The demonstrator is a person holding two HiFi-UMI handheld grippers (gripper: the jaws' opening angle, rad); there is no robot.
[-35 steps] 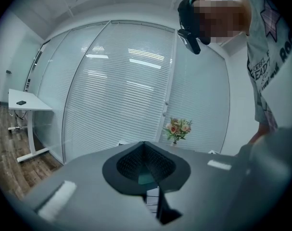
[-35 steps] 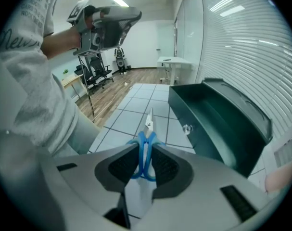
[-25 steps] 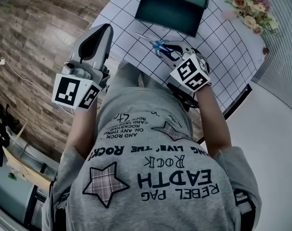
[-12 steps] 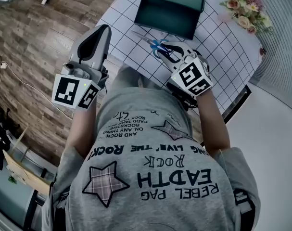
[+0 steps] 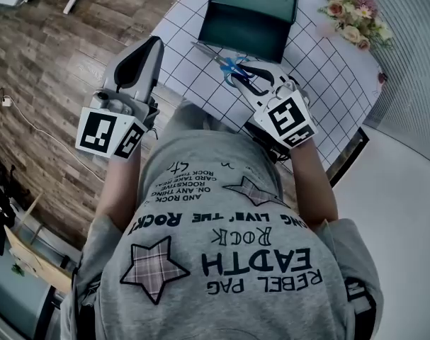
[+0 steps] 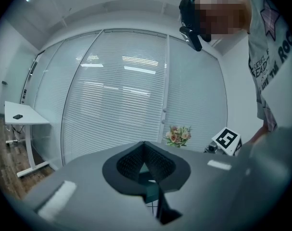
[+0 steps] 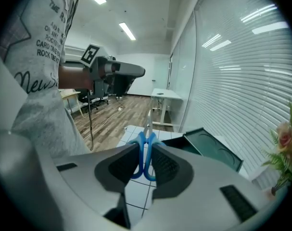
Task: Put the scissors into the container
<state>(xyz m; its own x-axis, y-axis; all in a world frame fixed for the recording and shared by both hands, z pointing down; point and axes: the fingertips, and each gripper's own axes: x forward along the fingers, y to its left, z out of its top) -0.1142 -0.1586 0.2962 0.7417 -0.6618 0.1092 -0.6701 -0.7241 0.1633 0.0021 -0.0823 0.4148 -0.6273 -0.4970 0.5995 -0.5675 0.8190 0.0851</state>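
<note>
Blue-handled scissors [image 5: 229, 64] [image 7: 145, 148] sit between the jaws of my right gripper [image 5: 244, 74] [image 7: 145, 161], which is shut on their handles. The blades point away from me, toward the dark green container [image 5: 249, 18] [image 7: 212, 148]. That container stands open at the far side of the white grid table [image 5: 328, 69], a short way beyond the scissor tips. My left gripper [image 5: 153, 44] [image 6: 145, 147] hangs shut and empty over the table's left edge, apart from the scissors.
A bunch of pale flowers [image 5: 355, 18] [image 6: 179, 135] stands at the table's far right. Wooden floor [image 5: 52, 55] lies left of the table. The person's grey printed shirt [image 5: 229, 246] fills the lower head view. A white desk [image 6: 20, 117] stands further off.
My right gripper has shifted a little with the scissors still in it, bringing their tips slightly nearer the container. My left gripper has barely moved.
</note>
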